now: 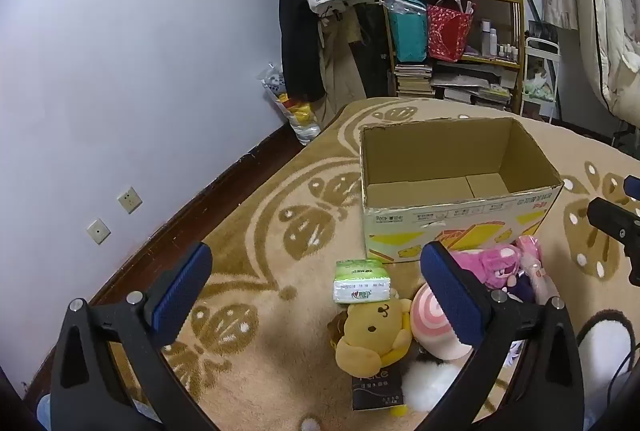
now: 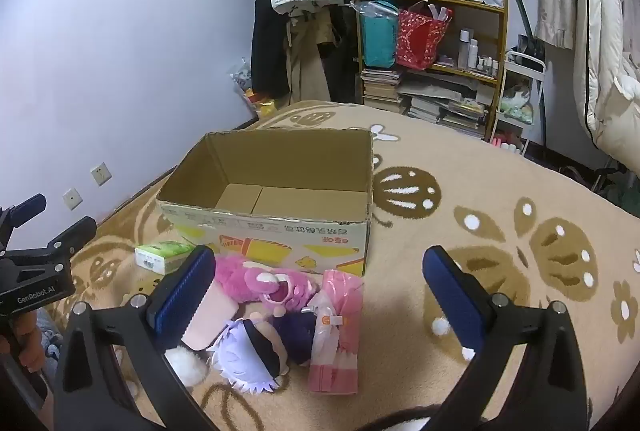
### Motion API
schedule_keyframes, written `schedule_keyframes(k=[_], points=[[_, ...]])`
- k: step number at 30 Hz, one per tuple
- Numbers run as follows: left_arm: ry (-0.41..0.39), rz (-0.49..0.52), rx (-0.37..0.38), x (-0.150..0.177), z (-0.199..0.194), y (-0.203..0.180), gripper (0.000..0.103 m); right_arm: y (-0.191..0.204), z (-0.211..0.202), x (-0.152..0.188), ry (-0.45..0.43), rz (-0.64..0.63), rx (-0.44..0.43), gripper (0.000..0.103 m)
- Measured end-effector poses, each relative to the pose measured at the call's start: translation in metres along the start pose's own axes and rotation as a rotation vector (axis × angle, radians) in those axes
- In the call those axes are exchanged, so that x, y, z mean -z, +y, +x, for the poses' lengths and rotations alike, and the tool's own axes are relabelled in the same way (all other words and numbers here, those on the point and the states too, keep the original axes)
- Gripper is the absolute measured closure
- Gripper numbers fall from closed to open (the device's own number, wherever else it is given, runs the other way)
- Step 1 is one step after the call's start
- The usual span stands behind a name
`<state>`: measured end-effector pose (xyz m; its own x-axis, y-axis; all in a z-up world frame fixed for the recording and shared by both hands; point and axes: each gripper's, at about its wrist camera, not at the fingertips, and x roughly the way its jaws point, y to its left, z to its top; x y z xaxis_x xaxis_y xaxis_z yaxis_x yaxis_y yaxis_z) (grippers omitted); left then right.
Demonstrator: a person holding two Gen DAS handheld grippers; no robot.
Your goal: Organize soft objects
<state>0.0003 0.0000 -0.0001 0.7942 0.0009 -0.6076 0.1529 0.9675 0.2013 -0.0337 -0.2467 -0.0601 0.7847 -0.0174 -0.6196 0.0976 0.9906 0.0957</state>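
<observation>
Doll (image 2: pixel 256 355) behind left finger (half-hidden)

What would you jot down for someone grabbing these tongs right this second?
Left tongs: open, holding nothing.
Right tongs: open, holding nothing.
Cardboard box: on the rug, nothing visible inside.
In front of it, all on the rug: yellow bear, pink plush, white-haired doll, green tissue pack, pink packet.
Done: nothing boxed yet.
Left: probably lift each soft thing into the box.
</observation>
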Motion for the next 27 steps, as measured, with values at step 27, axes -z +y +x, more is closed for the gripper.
schedule_keyframes(k=[27], points=[[0.007,0.004,-0.005,0.0038,0.0037,-0.0020,0.000,0.0003,0.0006,0.0018,0.013,-0.001,0.005,0.000]])
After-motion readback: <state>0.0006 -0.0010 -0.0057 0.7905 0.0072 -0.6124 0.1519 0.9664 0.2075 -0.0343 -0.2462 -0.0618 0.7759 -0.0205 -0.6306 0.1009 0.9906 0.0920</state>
